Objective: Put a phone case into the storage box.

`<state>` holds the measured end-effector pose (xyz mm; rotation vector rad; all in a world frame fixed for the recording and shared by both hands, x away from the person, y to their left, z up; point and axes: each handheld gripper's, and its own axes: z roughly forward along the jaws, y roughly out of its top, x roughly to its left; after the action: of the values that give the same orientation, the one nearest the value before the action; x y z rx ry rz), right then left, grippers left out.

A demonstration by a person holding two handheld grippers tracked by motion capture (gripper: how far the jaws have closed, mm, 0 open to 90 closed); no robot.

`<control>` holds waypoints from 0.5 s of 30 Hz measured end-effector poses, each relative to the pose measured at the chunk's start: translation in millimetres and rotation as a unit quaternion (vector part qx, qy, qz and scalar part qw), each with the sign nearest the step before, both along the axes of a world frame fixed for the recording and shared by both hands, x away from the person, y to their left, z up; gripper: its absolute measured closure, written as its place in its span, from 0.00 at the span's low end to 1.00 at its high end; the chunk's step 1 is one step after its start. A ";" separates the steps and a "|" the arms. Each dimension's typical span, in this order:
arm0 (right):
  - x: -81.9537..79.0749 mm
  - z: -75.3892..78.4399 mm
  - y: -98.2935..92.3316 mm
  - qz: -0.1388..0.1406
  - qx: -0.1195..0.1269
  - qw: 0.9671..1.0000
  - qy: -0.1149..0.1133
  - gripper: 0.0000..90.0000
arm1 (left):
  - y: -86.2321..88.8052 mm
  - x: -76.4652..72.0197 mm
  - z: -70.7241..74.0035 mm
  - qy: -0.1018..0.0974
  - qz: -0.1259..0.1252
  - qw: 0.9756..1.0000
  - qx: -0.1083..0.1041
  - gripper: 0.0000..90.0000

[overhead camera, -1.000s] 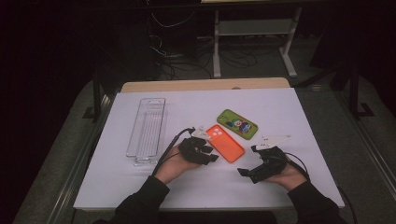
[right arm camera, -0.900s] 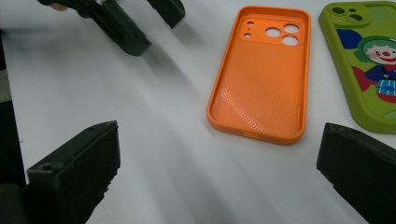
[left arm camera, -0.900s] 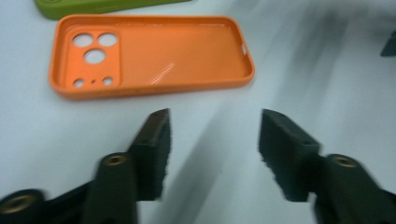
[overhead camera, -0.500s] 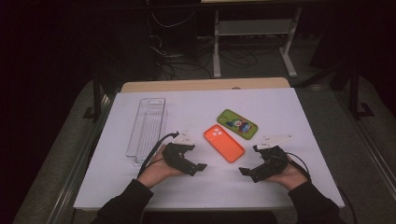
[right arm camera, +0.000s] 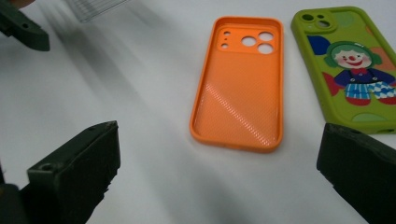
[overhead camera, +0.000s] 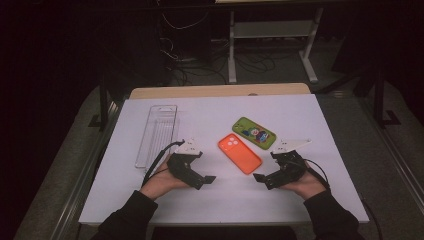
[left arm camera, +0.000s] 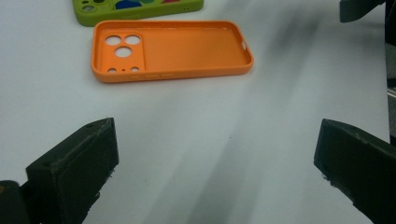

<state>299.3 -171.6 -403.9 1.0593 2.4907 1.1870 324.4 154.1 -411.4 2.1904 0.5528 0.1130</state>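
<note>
Pulled back toward the near-left of the table since a second ago: left gripper (overhead camera: 200, 176), jaws just opened wide with nothing between them, now apart from the soft orange silicone phone case (overhead camera: 239, 153) lying hollow side up on the white table (overhead camera: 325, 125). Right gripper (overhead camera: 265, 179) parked near the case's other side, jaws spread wide, empty. Just beyond the orange case: green cartoon-printed phone case (overhead camera: 254, 132); clear ribbed plastic tray (overhead camera: 157, 134) at far left. Judged a release step finished; next likely a fresh approach, needing jaws lined up across a case edge.
</note>
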 end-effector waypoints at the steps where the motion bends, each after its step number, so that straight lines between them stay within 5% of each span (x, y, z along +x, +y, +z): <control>1: 2.0 0.7 1.8 -0.002 -0.002 1.000 0.001 0.00 | 0.1 0.1 0.0 -0.002 0.000 1.000 0.001 0.00; 6: 14.9 5.7 12.6 -0.013 -0.029 0.999 0.015 0.00 | 0.7 0.7 -0.4 -0.005 -0.001 1.000 -0.001 0.00; 15: 39.1 20.5 25.3 -0.034 -0.037 0.999 0.011 0.00 | 1.6 1.0 -1.2 -0.004 0.008 1.000 -0.011 0.00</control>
<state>338.5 -146.3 -383.4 1.1341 2.4725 1.0613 325.4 155.7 -412.6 2.1636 0.5654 0.1229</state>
